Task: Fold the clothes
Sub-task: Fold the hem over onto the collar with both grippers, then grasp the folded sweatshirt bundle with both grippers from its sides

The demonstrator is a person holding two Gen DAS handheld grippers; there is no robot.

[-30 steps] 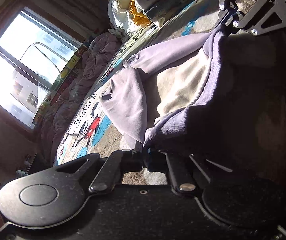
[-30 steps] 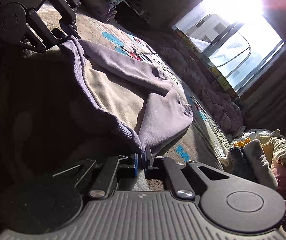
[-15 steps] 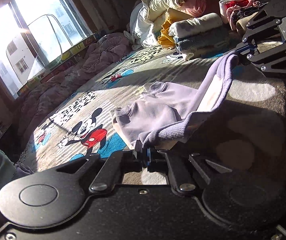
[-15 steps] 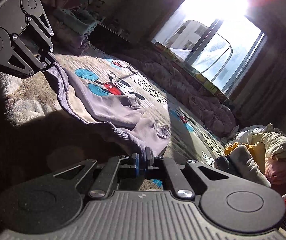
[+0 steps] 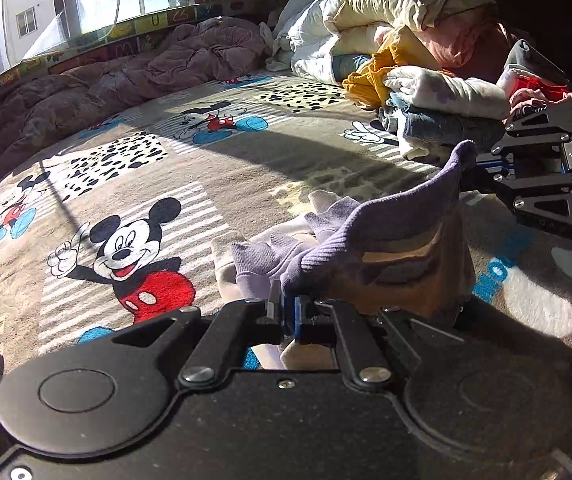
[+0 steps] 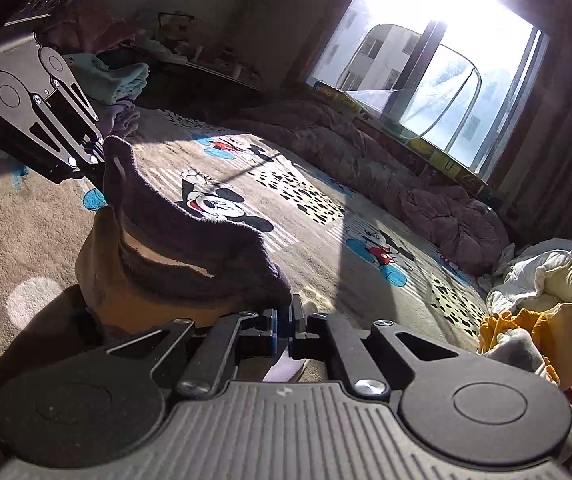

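A lilac sweatshirt (image 5: pixel 386 232) with a cream fleece lining hangs bunched between my two grippers above the Mickey Mouse blanket (image 5: pixel 134 184). My left gripper (image 5: pixel 288 312) is shut on one corner of its ribbed hem. My right gripper (image 6: pixel 284 320) is shut on the other corner of the sweatshirt (image 6: pixel 182 236). Each gripper shows in the other's view: the right one (image 5: pixel 482 166) at the far right, the left one (image 6: pixel 100 152) at the upper left. The garment's lower part is folded under and partly hidden.
A stack of folded clothes (image 5: pixel 438 108) and a heap of unfolded laundry (image 5: pixel 398 12) lie at the right. A rumpled purple quilt (image 5: pixel 118 76) runs under the window (image 6: pixel 438 56). More clothes (image 6: pixel 122 76) sit beyond the left gripper.
Both grippers have swung level and forward with the sweatshirt's hem. The garment, spread out on the blanket before, is now doubled over and bunched between them.
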